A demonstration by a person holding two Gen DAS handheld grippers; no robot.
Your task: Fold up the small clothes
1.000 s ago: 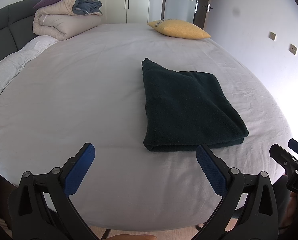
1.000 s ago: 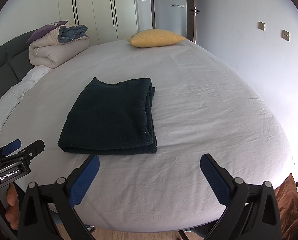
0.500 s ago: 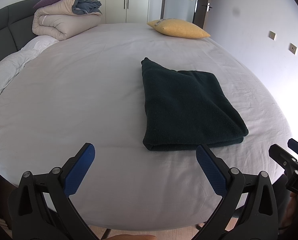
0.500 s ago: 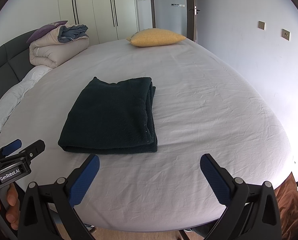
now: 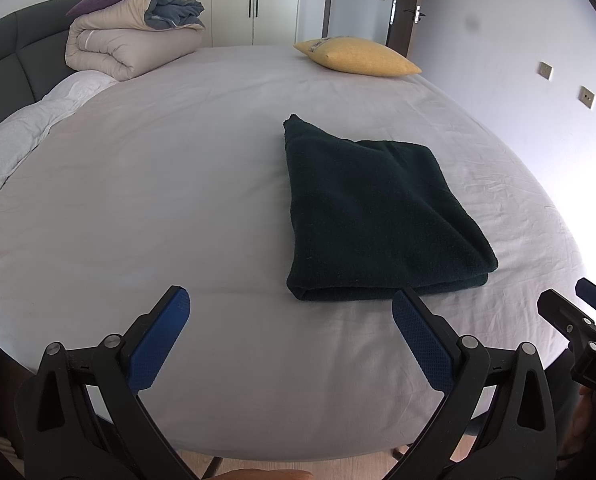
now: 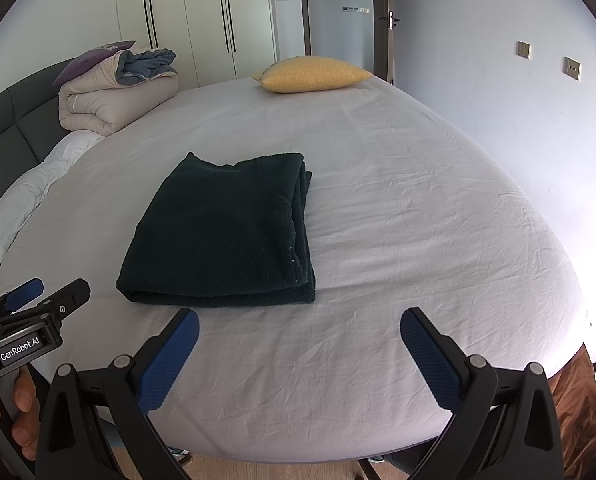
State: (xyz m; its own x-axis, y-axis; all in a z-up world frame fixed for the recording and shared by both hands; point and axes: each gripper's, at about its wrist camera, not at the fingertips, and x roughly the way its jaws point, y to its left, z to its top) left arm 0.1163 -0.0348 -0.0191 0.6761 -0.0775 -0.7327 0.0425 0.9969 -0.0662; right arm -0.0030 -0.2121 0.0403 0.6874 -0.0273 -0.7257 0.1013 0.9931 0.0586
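A dark green garment (image 5: pixel 378 216) lies folded into a thick rectangle on the pale grey bed sheet (image 5: pixel 158 200); the right wrist view shows the same garment (image 6: pixel 226 236) left of centre. My left gripper (image 5: pixel 290 328) hovers open near the bed's front edge, just short of the garment's near fold, holding nothing. My right gripper (image 6: pixel 298 344) is open and empty too, in front of the garment's near right corner. Each view catches the other gripper at its edge, held in a hand.
A rolled beige duvet with a purple pillow (image 5: pixel 134 36) sits at the far left by the dark headboard (image 5: pixel 6 64). A yellow pillow (image 6: pixel 314 76) lies at the far end. White bedding (image 6: pixel 22 208) runs along the left. A wall with sockets stands close on the right.
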